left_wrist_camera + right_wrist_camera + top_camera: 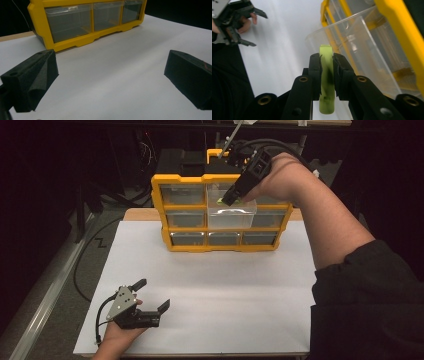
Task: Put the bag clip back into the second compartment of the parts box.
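— What is sitting nearest, in front of the yellow organizer (222, 212)?
— The left gripper (150, 296), jaws spread, is resting on the white surface (225, 290).
— And farther back?
— The right gripper (231, 197) is pinching a green piece (326, 82) over the organizer's pulled-out middle drawer (231, 215).

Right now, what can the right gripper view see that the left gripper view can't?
The right gripper view alone shows the right tongs shut on a flat lime-green piece over a pulled-out clear drawer, with the left tongs and the hand holding them farther off. The left gripper view alone shows its own tongs wide open with nothing between them, and the cabinet's bottom row of closed drawers. Both show the yellow drawer cabinet and the white table sheet.
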Motion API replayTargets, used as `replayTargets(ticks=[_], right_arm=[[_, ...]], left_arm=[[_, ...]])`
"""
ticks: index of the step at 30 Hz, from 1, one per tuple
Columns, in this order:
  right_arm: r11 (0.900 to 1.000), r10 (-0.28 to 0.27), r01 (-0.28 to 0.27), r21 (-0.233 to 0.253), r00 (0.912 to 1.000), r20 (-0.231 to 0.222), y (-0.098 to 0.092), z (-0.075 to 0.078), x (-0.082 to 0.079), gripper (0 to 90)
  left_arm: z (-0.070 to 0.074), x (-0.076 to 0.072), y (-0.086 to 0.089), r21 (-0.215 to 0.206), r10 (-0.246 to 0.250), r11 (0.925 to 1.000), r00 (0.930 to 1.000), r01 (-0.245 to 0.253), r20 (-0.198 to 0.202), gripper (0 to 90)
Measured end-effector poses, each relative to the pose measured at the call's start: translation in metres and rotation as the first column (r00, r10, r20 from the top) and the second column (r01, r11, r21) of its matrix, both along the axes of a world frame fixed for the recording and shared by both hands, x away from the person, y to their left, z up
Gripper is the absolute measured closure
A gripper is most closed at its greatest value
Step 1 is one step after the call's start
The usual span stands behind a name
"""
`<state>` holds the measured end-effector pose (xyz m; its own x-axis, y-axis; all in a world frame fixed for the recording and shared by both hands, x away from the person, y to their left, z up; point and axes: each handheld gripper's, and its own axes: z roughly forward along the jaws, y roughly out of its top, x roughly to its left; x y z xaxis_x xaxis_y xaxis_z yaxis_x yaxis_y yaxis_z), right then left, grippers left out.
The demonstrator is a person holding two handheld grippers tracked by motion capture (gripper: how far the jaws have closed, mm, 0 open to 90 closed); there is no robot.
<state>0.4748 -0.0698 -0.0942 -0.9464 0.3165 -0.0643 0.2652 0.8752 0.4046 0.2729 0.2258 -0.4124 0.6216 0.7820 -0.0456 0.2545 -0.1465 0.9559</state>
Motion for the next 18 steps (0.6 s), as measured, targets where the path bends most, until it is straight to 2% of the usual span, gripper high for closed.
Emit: replayTargets(ticks=[9, 12, 13, 18], right_arm=[[1.0, -0.024, 0.025, -0.019, 0.9991, 0.035, 0.0, -0.003, 0.016, 78.9], [0.999, -0.024, 0.026, -0.037, 0.9992, 0.033, 0.0, -0.01, 0.021, 78.8], [0.999, -0.026, 0.027, -0.033, 0.9992, 0.03, 0.0, -0.017, 0.023, 78.8], [0.999, -0.028, 0.029, -0.045, 0.9994, 0.022, 0.001, -0.028, 0.028, 78.8]], left_arm=[[0.0, 0.0, 0.0, 0.005, -0.005, 1.0, 1.0, 0.005, -0.003, 0.5], [0.0, 0.0, 0.001, 0.002, -0.005, 1.0, 1.0, 0.005, -0.004, 0.5], [0.0, 0.0, 0.001, 0.001, -0.005, 1.0, 1.0, 0.005, -0.003, 0.5], [0.0, -0.001, 0.001, 0.001, -0.006, 1.0, 1.0, 0.006, -0.002, 0.5]])
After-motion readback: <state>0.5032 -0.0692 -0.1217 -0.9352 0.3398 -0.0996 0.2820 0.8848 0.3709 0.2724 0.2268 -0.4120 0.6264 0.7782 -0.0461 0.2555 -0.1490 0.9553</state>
